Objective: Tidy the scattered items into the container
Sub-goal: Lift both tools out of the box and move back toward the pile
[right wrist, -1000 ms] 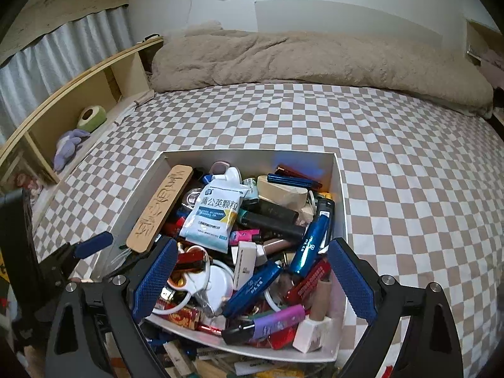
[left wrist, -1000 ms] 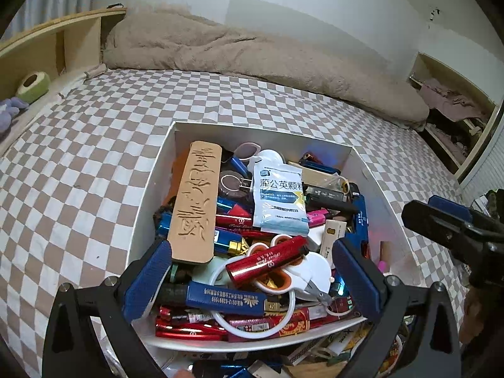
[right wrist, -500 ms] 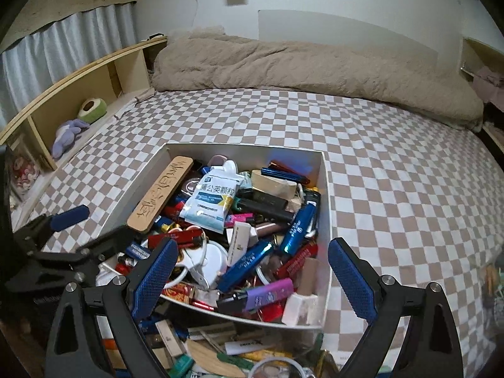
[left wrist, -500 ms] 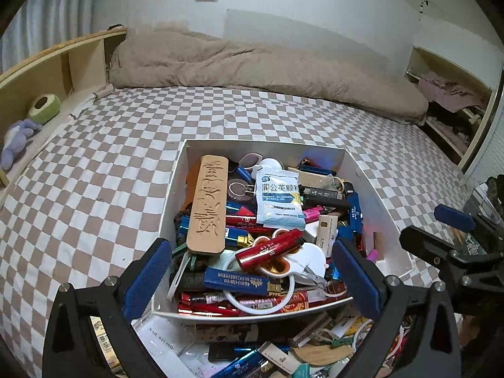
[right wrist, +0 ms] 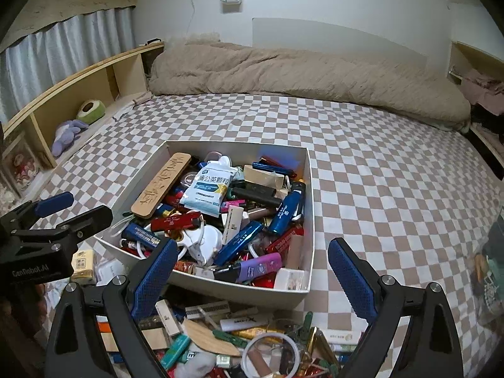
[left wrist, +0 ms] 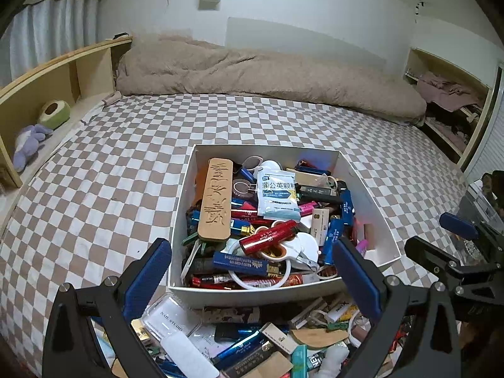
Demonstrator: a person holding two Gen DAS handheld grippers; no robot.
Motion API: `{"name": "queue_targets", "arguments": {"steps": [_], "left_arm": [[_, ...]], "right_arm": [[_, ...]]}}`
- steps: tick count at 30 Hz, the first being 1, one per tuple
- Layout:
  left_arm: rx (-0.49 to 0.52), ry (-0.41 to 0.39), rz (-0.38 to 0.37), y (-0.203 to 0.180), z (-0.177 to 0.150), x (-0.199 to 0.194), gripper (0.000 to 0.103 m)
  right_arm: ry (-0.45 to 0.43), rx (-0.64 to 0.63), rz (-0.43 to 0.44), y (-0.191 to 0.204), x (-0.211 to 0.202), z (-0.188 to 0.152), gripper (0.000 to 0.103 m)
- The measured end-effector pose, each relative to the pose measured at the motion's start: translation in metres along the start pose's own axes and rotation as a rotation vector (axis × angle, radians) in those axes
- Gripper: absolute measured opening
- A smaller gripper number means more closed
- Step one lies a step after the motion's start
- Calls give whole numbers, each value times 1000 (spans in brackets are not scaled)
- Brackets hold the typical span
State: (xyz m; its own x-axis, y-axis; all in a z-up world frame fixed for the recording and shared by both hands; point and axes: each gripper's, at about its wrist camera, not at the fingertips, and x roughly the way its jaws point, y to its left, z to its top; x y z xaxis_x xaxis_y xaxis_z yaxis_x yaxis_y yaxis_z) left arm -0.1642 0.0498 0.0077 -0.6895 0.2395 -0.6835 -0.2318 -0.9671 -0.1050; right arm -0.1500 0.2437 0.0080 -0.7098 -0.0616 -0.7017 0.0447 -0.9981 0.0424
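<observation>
A white box [left wrist: 186, 189] [right wrist: 310, 208] full of small items stands on the checkered bed. A pile of scattered items [left wrist: 252, 340] [right wrist: 239, 337] lies on the bed in front of its near wall: a clear "nail studio" case [left wrist: 171, 318], a blue tube [left wrist: 239, 345], a wooden leaf-shaped piece [right wrist: 211, 337], a white ring [right wrist: 271, 356]. My left gripper [left wrist: 252, 271] is open and empty, above the box's near edge; it also shows in the right wrist view [right wrist: 66, 211]. My right gripper [right wrist: 250, 275] is open and empty, above the near edge; it also shows in the left wrist view [left wrist: 441, 236].
A beige duvet [left wrist: 267, 75] lies along the far side of the bed. A wooden shelf [left wrist: 47, 85] on the left holds a purple plush toy [left wrist: 30, 141] and a green round thing [left wrist: 53, 115]. A clear container [left wrist: 482, 204] sits at the right edge.
Both grippers have pulled back and up from the box. The box now looks smaller, and the pile of loose items in front of it has come into view.
</observation>
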Motion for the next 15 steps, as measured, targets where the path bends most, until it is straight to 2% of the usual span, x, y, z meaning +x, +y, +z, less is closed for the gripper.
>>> {"name": "queue_targets", "arguments": {"steps": [15], "left_arm": [[20, -31, 7, -2, -7, -33, 103]], "right_arm": [[-35, 16, -9, 2, -32, -9, 96]]}}
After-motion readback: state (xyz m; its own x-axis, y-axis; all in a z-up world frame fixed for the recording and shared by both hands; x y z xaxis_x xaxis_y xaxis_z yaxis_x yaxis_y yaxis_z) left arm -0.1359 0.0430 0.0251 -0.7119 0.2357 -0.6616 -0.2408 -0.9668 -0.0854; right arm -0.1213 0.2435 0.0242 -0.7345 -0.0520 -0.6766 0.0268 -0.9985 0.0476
